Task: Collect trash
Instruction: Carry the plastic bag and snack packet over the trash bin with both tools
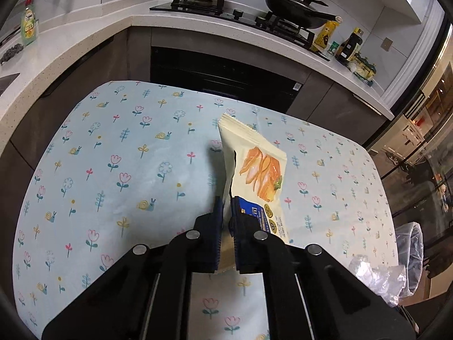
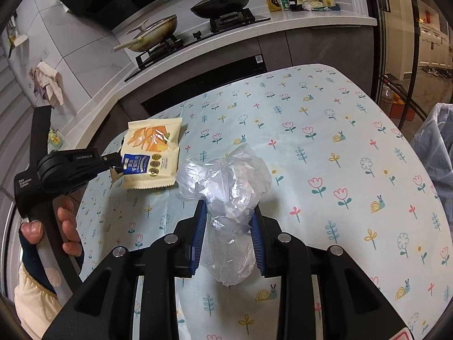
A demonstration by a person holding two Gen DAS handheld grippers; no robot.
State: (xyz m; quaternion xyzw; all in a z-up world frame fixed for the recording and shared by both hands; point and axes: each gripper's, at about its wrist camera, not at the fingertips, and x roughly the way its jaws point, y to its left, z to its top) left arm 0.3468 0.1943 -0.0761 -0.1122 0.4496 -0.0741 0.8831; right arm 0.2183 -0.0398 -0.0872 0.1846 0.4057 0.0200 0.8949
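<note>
Clamped between the left gripper (image 1: 225, 212) fingers, the cream snack wrapper (image 1: 254, 170) sticks forward above the floral tablecloth (image 1: 113, 170). Across the table, the right gripper (image 2: 228, 221) pinches a crumpled clear plastic bag (image 2: 226, 181), with a lined trash bin (image 2: 436, 147) to its right.

Snack packet (image 1: 256, 170) between left gripper (image 1: 225, 212) fingers (image 1: 218, 215)

Two pieces of trash are in sight: one snack wrapper (image 2: 151, 153) at the left of the right wrist view and one crumpled clear plastic bag (image 2: 226, 187) at its centre. Two grippers: the left gripper (image 1: 225, 212) and the right gripper (image 2: 228, 218). Two pans sit at the top of the frame, one pale pan (image 2: 154, 35) and one black lidded wok (image 2: 220, 0). One lined bin (image 2: 436, 141) stands at the right edge.
</note>
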